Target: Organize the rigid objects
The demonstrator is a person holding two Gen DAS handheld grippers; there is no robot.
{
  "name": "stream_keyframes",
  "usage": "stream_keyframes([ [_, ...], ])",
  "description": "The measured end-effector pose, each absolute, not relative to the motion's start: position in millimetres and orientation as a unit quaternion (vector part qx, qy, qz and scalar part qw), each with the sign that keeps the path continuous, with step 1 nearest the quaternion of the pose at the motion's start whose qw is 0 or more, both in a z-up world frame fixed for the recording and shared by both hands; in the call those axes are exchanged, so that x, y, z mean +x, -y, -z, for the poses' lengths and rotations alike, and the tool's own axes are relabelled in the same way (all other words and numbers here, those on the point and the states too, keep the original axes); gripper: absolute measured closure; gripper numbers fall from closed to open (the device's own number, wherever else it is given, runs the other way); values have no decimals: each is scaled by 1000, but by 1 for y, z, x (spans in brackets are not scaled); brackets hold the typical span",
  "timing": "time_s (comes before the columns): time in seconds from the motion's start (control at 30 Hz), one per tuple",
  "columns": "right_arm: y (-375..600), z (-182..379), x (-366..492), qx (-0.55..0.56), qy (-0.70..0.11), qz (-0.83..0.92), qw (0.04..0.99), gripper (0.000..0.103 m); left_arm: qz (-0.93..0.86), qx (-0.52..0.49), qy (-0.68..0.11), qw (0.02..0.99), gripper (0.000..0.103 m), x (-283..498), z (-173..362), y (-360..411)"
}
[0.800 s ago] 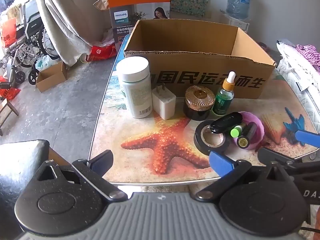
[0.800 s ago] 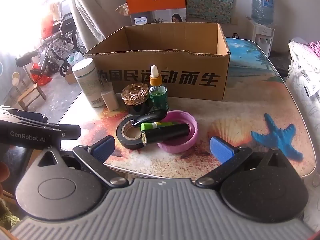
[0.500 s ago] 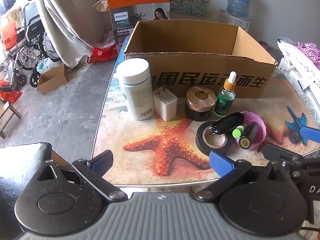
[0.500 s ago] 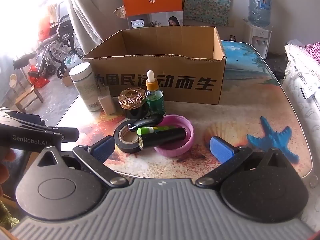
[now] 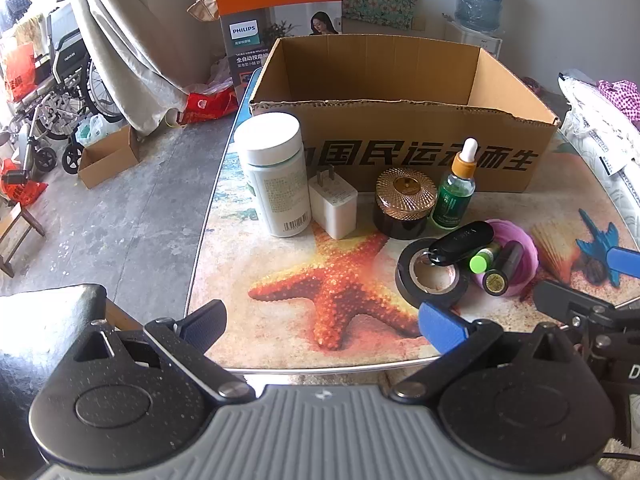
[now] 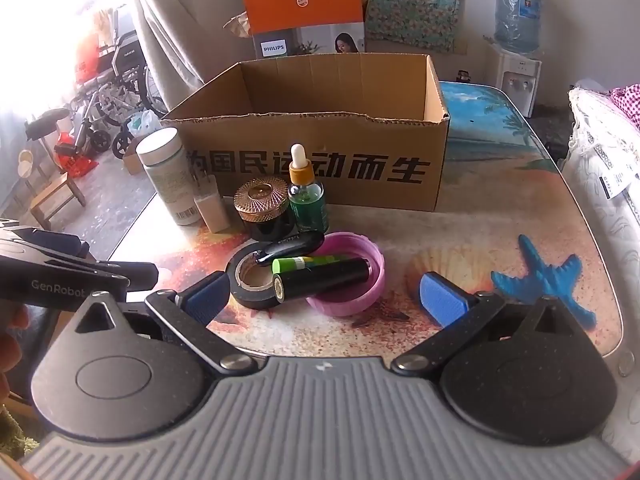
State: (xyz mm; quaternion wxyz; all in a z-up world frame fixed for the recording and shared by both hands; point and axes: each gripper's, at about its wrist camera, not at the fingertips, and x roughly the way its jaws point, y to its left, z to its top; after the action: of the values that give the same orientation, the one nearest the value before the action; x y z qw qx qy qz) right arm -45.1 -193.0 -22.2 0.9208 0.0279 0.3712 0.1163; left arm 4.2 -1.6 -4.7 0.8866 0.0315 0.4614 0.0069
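An open cardboard box (image 5: 400, 120) (image 6: 312, 160) stands at the back of the table. In front of it stand a white bottle (image 5: 276, 176) (image 6: 170, 176), a white charger (image 5: 334, 204), a gold-lidded jar (image 5: 404, 204) (image 6: 262, 210) and a green dropper bottle (image 5: 454, 192) (image 6: 308, 196). A black tape roll (image 5: 432, 276) (image 6: 250, 282), a black key fob (image 5: 460, 238), a green tube (image 6: 308, 263) and a black tube (image 6: 324, 280) lie by and in a pink lid (image 5: 516, 256) (image 6: 352, 276). My left gripper (image 5: 324, 328) and right gripper (image 6: 326, 300) are open and empty at the near table edge.
The table (image 5: 248, 320) has a beach print and a metal rim. An orange Philips carton (image 5: 280, 20) stands behind the box. A wheelchair (image 5: 68, 80) and a small carton (image 5: 108, 156) are on the floor to the left. Bedding (image 6: 600, 152) lies to the right.
Both grippers have drawn back slightly from the table; the objects look a little farther away. Nothing on the table has moved.
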Motion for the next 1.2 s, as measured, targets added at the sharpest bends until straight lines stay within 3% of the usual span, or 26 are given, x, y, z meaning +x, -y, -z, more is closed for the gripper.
stream_keyframes([
  [1.2, 188, 29, -42, 25, -374, -125, 919, 1, -17, 44, -475, 879, 0, 7, 8, 2],
])
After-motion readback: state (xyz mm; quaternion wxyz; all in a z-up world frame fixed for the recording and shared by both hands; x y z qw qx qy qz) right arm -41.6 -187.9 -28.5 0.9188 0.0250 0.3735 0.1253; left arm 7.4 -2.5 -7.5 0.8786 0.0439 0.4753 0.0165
